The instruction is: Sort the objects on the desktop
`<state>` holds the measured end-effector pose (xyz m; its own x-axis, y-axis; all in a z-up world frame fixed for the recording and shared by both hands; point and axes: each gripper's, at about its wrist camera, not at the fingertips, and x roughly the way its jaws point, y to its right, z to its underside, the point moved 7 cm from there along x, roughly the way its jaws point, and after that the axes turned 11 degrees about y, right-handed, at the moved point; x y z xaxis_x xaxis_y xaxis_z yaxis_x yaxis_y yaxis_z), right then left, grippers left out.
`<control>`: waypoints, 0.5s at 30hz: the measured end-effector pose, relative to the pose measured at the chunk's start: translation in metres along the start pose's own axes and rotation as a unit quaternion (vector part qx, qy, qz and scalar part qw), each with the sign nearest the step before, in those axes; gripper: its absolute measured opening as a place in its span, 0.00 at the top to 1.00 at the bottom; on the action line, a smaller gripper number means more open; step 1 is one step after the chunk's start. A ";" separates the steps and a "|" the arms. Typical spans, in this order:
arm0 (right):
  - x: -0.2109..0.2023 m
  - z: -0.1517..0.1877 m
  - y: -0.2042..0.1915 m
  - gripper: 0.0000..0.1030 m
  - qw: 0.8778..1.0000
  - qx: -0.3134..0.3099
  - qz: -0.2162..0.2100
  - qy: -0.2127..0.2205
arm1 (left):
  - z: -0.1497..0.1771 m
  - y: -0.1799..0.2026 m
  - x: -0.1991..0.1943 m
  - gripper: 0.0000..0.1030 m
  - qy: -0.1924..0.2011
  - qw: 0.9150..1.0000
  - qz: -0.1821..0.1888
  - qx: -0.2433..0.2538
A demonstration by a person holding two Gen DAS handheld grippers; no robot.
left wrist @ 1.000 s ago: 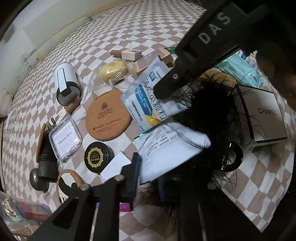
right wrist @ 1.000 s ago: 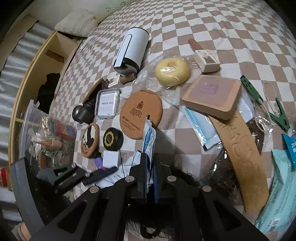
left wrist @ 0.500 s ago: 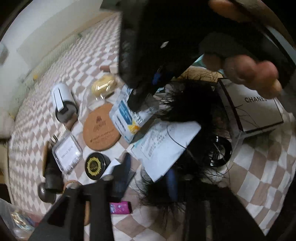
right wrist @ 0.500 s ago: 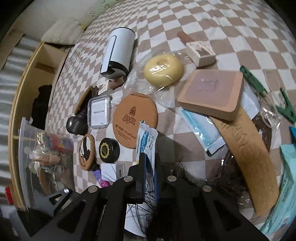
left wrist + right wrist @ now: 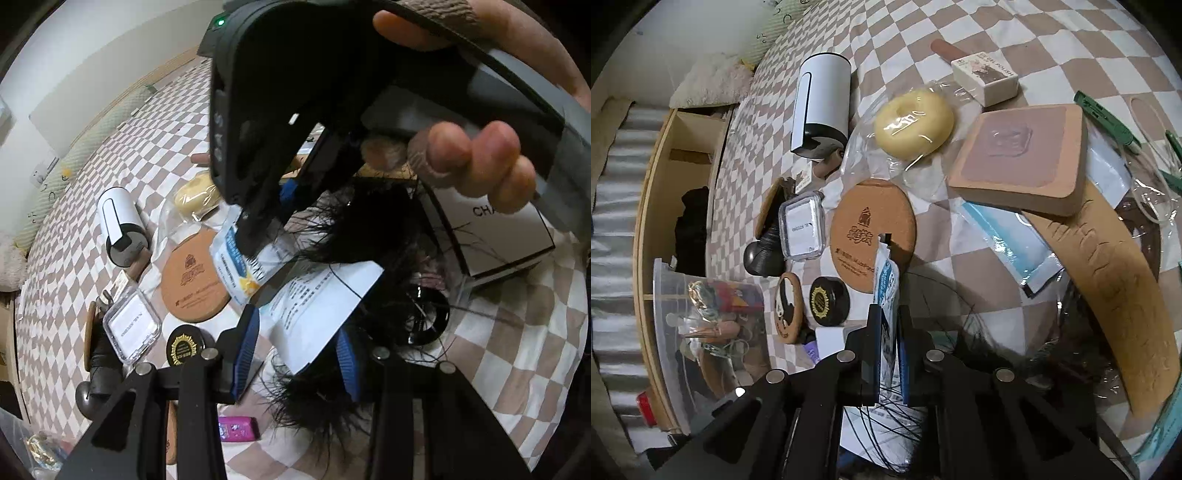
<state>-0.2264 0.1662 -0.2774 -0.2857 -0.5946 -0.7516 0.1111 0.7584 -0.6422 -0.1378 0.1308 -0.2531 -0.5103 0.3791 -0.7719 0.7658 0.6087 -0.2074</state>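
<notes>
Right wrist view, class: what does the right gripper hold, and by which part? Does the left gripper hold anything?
The right gripper pinches a blue-and-white sachet by its lower edge. The left gripper stands open astride a white paper, gripping nothing.

The cloth (image 5: 1052,37) is checked in tan and white. At its twelve o'clock lies a white cylinder (image 5: 822,99) with a black end; a pale yellow ring (image 5: 914,120) sits in clear wrap. The round coaster (image 5: 866,229) is cork-brown, the small tin (image 5: 829,301) black with gold print.
</notes>
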 end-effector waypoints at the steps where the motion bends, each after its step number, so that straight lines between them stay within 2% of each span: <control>1: 0.001 0.000 0.000 0.92 1.000 0.002 0.000 0.000 | -0.001 0.001 0.000 0.61 0.000 1.000 0.002 0.000; 2: 0.001 0.000 0.000 0.92 1.000 0.002 0.001 -0.001 | -0.001 0.002 0.001 0.62 0.000 1.000 0.006 0.000; 3: 0.002 0.001 0.000 0.92 1.000 0.002 0.003 -0.001 | -0.002 0.003 0.001 0.66 0.000 1.000 0.008 0.000; 4: 0.003 0.001 0.000 0.91 1.000 0.002 0.003 -0.003 | -0.002 0.005 0.002 0.76 -0.002 1.000 0.017 -0.001; 6: 0.005 0.001 0.001 0.90 1.000 0.002 0.005 -0.006 | -0.002 0.009 0.003 0.80 -0.007 1.000 0.025 0.003; 7: 0.005 0.002 0.002 0.88 1.000 0.002 0.008 -0.008 | -0.001 0.011 0.003 0.85 -0.009 1.000 0.027 0.005; 9: 0.008 0.004 0.003 0.77 1.000 0.002 0.013 -0.012 | -0.001 0.010 0.002 0.86 -0.014 0.999 0.038 -0.010; 10: 0.009 0.005 0.003 0.61 1.000 0.001 0.015 -0.015 | 0.000 0.009 0.002 0.87 -0.015 0.999 0.039 -0.015; 11: 0.010 0.006 0.004 0.54 1.000 -0.001 0.018 -0.018 | 0.000 0.006 0.001 0.88 -0.015 0.999 0.039 -0.023; 15: 0.013 0.007 -0.002 0.54 1.000 -0.014 0.021 -0.016 | 0.000 -0.003 -0.004 0.89 -0.012 0.998 0.038 -0.049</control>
<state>-0.2233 0.1549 -0.2863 -0.2499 -0.5694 -0.7831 0.0964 0.7901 -0.6053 -0.1376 0.1273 -0.2495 -0.4422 0.4113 -0.7970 0.7593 0.6447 -0.0886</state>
